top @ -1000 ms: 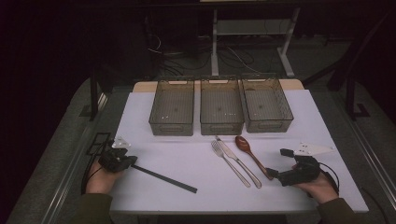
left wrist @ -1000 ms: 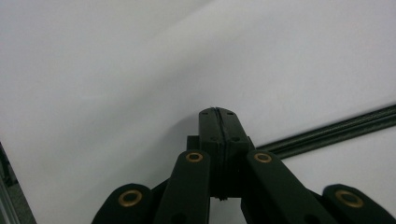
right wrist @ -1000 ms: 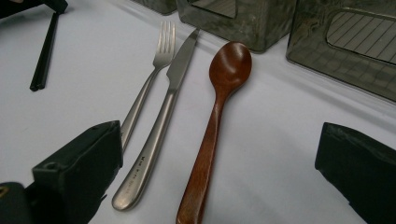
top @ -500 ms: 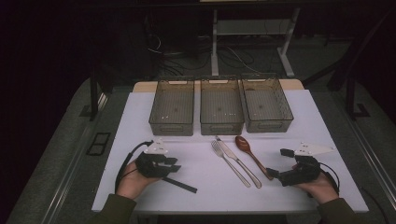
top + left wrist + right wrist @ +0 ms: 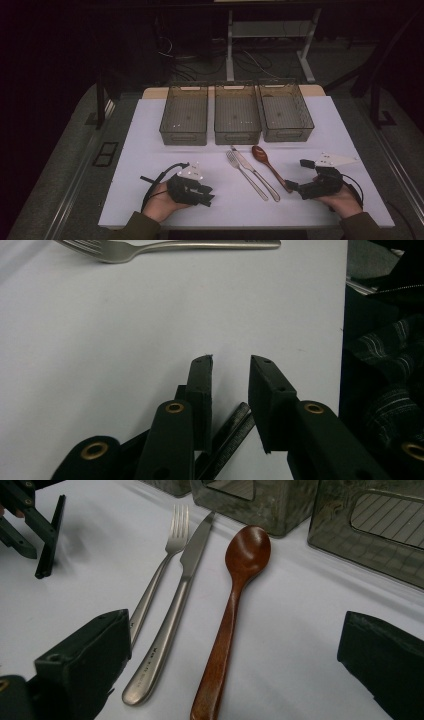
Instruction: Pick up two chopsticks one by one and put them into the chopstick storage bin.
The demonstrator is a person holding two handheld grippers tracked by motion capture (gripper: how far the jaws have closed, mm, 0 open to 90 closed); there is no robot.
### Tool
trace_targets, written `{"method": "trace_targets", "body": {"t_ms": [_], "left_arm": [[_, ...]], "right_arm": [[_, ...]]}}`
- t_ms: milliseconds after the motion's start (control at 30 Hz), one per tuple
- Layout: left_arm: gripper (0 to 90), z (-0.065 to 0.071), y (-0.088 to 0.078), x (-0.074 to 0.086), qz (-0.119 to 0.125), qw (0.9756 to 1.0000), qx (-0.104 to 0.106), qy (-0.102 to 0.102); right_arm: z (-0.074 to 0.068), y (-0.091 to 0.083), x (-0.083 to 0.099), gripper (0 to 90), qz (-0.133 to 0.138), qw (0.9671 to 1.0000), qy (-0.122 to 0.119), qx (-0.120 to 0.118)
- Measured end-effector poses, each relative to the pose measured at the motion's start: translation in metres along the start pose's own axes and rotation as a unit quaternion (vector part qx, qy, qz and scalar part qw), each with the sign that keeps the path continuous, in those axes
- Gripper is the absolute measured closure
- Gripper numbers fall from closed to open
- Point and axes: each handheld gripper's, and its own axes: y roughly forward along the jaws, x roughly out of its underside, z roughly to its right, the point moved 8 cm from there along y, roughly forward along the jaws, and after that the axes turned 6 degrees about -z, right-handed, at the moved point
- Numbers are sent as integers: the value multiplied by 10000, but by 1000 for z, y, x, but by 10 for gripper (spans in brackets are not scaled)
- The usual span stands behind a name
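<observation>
High view: white rectangular table sheet (image 5: pixel 150 145) | three smoked clear plastic bins (image 5: pixel 236 119) at far edge | left gripper (image 5: pixel 206 195), jaws just closing, slightly apart astride thin black stick (image 5: pixel 227 437), pads not pressing | right gripper (image 5: pixel 295 186) gaping wide beside brown wooden spoon (image 5: pixel 235 605).

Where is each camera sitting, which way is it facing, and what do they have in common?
High view: above the near edge, looking forward and down on the table; both hands, left gripper, right gripper.
Left gripper view: along its own jaws over black chopsticks toward the fork.
Right gripper view: along its wide jaws toward the spoon.
Shared: the fork.
</observation>
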Motion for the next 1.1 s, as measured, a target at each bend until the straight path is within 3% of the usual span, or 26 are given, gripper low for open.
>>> {"method": "trace_targets", "body": {"t_ms": [300,500,767,1100], "left_arm": [[738,4,8,3,-161,9997,143,98],[754,3,10,5,-248,9995,129,118],[760,3,13,7,-377,9991,99,185],[774,-2,16,6,-330,9991,-79,247]], "right_arm": [[0,0,0,3,2,10000,4,2],[0,0,0,3,9,10000,4,-1],[1,-1,0,3,13,10000,-6,1],[0,0,0,3,7,10000,-6,4]]}}
